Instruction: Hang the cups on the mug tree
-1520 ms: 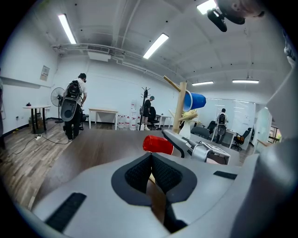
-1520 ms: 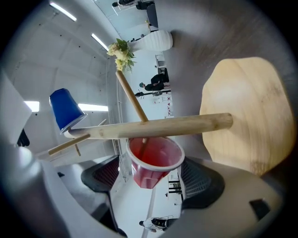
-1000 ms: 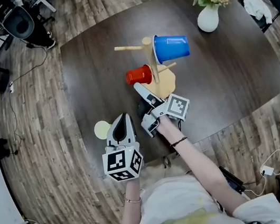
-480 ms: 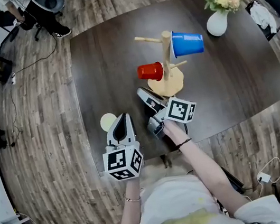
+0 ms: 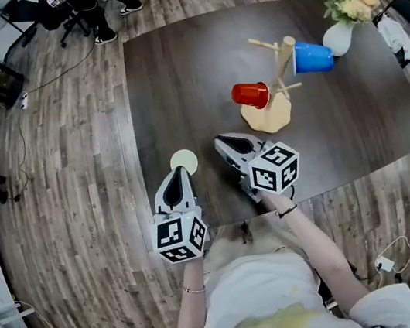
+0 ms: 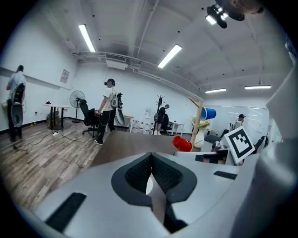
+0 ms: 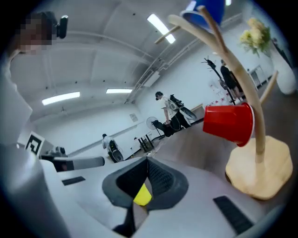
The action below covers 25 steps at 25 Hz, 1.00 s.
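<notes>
Already the red cup point(image 5: 250, 95) and blue cup point(image 5: 313, 57) are hung on the mug tree point(image 5: 283, 71). The left gripper point(image 5: 177, 173) is clenched empty, and the right gripper point(image 5: 222, 142) has just been closing on nothing; one must be opened for the yellow cup point(image 5: 183, 161).

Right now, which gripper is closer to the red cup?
Right. The right gripper is just below and left of the red cup. The left gripper is farther left, beside the yellow cup.
</notes>
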Tool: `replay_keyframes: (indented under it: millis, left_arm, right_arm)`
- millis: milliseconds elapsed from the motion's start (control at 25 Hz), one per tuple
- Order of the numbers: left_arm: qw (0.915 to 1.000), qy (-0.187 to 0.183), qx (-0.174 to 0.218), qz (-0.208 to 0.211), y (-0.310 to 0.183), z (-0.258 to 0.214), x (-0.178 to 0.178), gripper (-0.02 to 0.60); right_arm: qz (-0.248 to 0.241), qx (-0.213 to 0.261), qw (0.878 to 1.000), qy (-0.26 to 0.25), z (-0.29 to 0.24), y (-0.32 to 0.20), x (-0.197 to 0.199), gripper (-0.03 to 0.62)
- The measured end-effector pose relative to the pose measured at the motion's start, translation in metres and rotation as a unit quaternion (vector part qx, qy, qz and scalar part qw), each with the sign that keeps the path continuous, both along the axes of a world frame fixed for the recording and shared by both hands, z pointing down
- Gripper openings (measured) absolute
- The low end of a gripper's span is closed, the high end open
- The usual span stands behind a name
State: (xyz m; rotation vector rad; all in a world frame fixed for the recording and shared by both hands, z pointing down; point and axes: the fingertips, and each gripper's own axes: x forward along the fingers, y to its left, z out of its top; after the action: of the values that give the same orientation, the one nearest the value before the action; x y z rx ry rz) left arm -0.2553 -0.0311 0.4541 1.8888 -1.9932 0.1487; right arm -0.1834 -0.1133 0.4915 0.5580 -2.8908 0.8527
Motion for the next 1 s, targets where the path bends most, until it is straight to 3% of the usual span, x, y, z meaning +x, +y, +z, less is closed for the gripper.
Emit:
replay_keyframes:
  millis: [160,440,480,560,760,1000]
  left_arm:
    - [0.9999,0.002,0.000,-0.015,0.018,0.001,-0.024,0.023]
    - [0.9997,0.010,-0.008,-0.020,0.043,0.012,-0.046,0.023]
    - [0.9997,0.012,-0.009,-0.020,0.046,0.014,-0.048,0.023]
    - [0.9996,0.014,-0.010,-0.020,0.052,0.016,-0.053,0.023]
    - [0.9994,0.021,-0.016,-0.022,0.063,0.023,-0.064,0.023]
    - [0.9990,0.018,-0.020,-0.037,0.072,0.026,-0.075,0.023]
  right_arm:
    - [-0.039,0.068,0.995,0.058,0.004,0.028,-0.015,0.021]
    - [-0.085,0.113,0.982,0.126,0.035,0.067,-0.031,0.030]
    - [-0.087,0.115,0.980,0.135,0.040,0.070,-0.033,0.058]
    - [-0.086,0.117,0.978,0.149,0.050,0.074,-0.038,0.179]
    - [-0.089,0.136,0.973,0.162,0.065,0.078,-0.068,0.303]
    - [-0.084,0.144,0.969,0.184,0.082,0.068,-0.094,0.357]
